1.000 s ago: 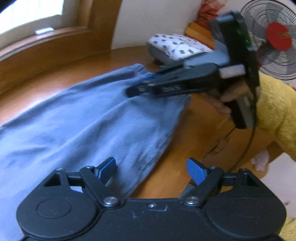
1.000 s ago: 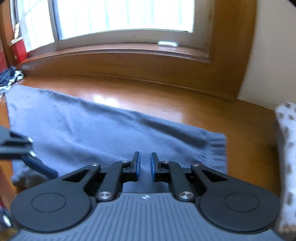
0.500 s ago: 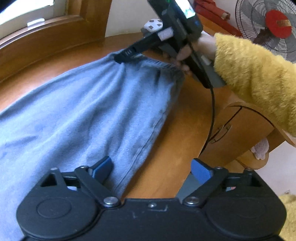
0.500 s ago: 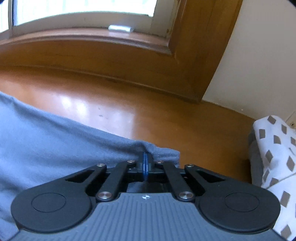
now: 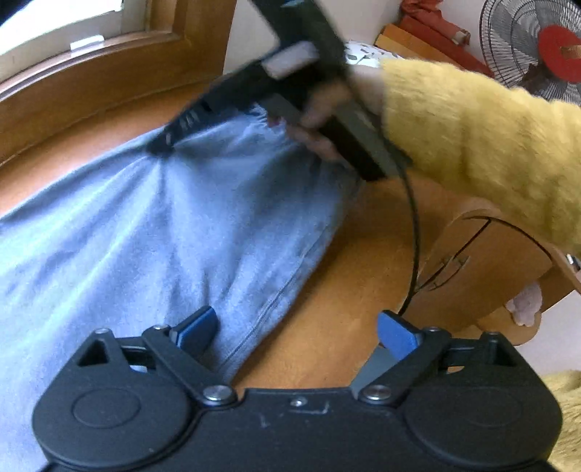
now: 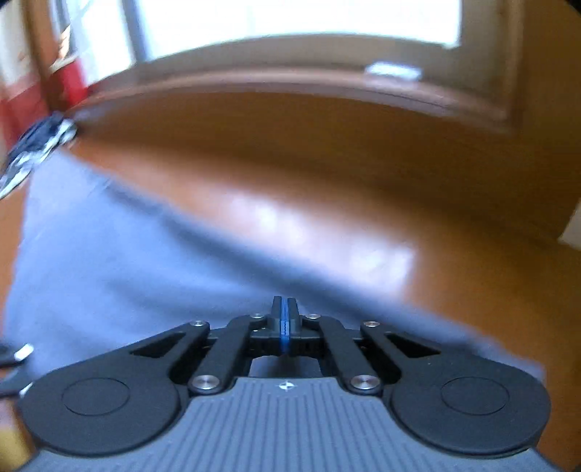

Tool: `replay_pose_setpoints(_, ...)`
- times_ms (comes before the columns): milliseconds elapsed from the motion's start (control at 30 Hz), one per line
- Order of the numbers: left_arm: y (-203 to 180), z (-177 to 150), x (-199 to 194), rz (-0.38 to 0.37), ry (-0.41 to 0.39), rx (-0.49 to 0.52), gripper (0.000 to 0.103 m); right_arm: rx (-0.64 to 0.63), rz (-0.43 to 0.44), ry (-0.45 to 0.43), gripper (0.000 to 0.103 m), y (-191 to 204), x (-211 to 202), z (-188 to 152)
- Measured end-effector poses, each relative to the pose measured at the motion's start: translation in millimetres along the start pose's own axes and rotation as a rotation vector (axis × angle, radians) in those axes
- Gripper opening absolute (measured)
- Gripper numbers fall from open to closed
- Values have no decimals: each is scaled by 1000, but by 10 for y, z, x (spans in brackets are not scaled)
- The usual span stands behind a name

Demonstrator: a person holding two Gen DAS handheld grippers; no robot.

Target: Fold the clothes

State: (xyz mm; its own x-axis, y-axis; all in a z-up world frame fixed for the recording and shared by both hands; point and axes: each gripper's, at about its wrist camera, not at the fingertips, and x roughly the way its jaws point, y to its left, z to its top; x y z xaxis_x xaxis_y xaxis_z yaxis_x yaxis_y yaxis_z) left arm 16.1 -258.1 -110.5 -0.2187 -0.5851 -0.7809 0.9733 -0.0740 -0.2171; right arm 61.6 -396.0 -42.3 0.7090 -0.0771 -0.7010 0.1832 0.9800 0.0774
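A: In the left wrist view, where does the garment lie?

B: The blue garment [image 5: 181, 232] is spread over the wooden floor [image 5: 345, 290], filling the left and middle of the view; its hemmed edge runs from the near middle up toward the far right. The left gripper [image 5: 296, 328] hangs just above that edge with its jaws standing wide apart. One blue pad is over the cloth, the other over bare wood, and neither presses on anything.

A: And the other tool there?

B: The right gripper [image 5: 159, 147] reaches in from the far right, held by a hand [image 5: 326, 119] in a fuzzy yellow sleeve [image 5: 483, 145]. Its tip sits at the far part of the garment, and the cloth bunches and creases toward it. A fan [image 5: 544, 54] stands at the far right.

A: The right wrist view?

B: It is blurred. The right gripper [image 6: 285, 319] has its pads pressed together, clamped on the garment [image 6: 127, 272], whose cloth spreads to the left and across the near part of the floor [image 6: 326, 218]. A window [image 6: 290, 25] lies far off.
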Motion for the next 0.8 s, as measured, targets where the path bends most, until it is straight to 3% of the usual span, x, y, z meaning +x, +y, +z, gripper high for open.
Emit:
replay_pose_setpoints(33,-8,-3,-1,3,-1,-2,95,-3,-119,-17,1,-62,46,13)
replay_pose_setpoints(67,-13,-2,2,5,-2,-5,95,9,-191,-16,10,-138,89,27)
replay_pose_setpoints(100,-13,0,5,5,-3,-10,95,50,-233,-10,10,-218,96,33)
replay_pose_setpoints(200,3,-8,0,1,-9,-30,95,148,-108,-67,10,-189,-187,18)
replay_pose_setpoints(267,13,-12,-5,0,-8,-35,96,43,22,-58,11,98,-302,-14)
replay_pose_setpoints(367,15,-3,-11,4,-8,-39,97,-149,113,27,13,491,-142,-94)
replay_pose_setpoints(400,6,-2,-8,9,-7,-38,97,-190,86,35,13,558,-52,-117)
replay_pose_setpoints(433,-8,0,-5,17,-4,-35,97,-199,61,-21,14,569,7,-119)
replay_pose_setpoints(500,-41,2,2,31,0,-28,98,-98,40,-56,15,427,165,10)
replay_pose_setpoints(633,-75,24,14,40,9,-29,99,-39,-210,-69,25,280,426,210)
replay_pose_setpoints(733,22,90,-93,24,-20,-97,93,26,-141,-80,25,290,81,155)
replay_pose_setpoints(800,143,176,-218,15,-67,-146,93,45,-118,-93,39,346,-200,17)
